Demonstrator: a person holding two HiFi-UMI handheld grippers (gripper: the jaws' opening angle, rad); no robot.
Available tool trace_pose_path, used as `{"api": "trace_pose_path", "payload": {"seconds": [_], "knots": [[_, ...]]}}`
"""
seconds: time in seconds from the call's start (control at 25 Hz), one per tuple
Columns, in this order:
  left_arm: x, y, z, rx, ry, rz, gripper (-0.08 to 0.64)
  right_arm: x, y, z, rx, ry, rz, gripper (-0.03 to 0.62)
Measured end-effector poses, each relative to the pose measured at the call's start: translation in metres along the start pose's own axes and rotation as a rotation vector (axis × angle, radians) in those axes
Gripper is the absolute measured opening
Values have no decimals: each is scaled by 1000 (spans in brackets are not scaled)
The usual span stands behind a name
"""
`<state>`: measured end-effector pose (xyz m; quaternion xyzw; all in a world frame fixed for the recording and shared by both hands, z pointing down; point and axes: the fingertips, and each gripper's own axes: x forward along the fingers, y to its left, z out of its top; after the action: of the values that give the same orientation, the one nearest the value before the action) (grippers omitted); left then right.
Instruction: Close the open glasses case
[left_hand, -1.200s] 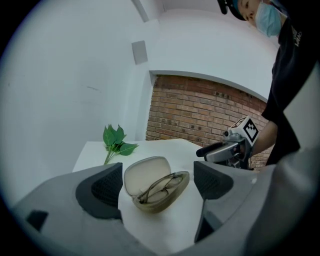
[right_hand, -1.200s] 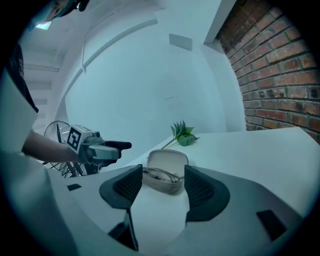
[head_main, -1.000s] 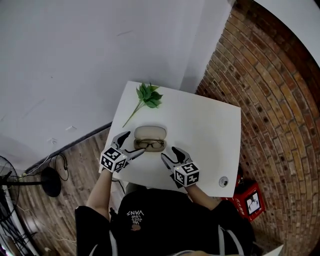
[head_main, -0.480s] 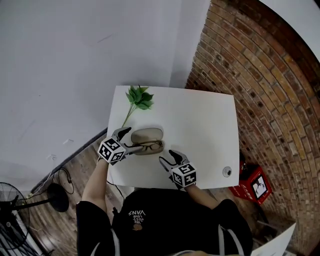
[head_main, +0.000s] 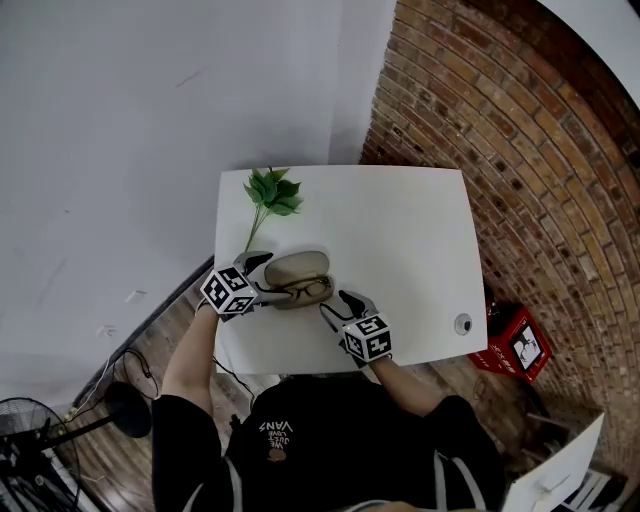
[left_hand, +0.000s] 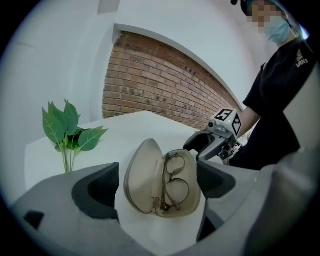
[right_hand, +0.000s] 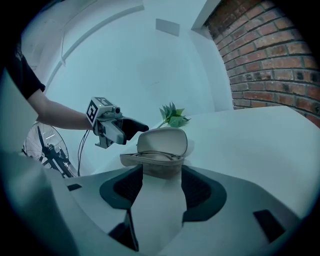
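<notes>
Beige glasses case (head_main: 295, 268) open, glasses (head_main: 308, 291) inside | left claw (head_main: 268, 279) agape | right claw (head_main: 338, 307) agape

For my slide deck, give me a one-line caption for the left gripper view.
Open left gripper frames the open case with glasses inside; right gripper beyond, leafy sprig at left.

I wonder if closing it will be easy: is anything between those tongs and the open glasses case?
Nothing visible. The left tongs and right tongs are open, only bare table before the glasses case; the leafy sprig lies beyond it.
</notes>
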<state>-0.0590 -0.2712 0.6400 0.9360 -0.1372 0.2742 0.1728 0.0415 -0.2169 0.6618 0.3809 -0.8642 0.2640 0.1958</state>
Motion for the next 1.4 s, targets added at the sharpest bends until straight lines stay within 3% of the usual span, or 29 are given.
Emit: {"api": "trace_pose_path", "payload": {"seconds": [0.24, 0.56, 1.2, 1.4], "knots": [[4, -9, -9, 63, 93, -97, 488, 9, -2, -3, 14, 8, -26, 239], [0, -21, -3, 90, 79, -130, 488, 10, -2, -2, 31, -7, -42, 241], [-14, -86, -10, 251, 96, -176, 488, -4, -3, -9, 39, -10, -76, 236], [-15, -101, -16, 249, 83, -181, 488, -17, -6, -7, 55, -36, -97, 232]]}}
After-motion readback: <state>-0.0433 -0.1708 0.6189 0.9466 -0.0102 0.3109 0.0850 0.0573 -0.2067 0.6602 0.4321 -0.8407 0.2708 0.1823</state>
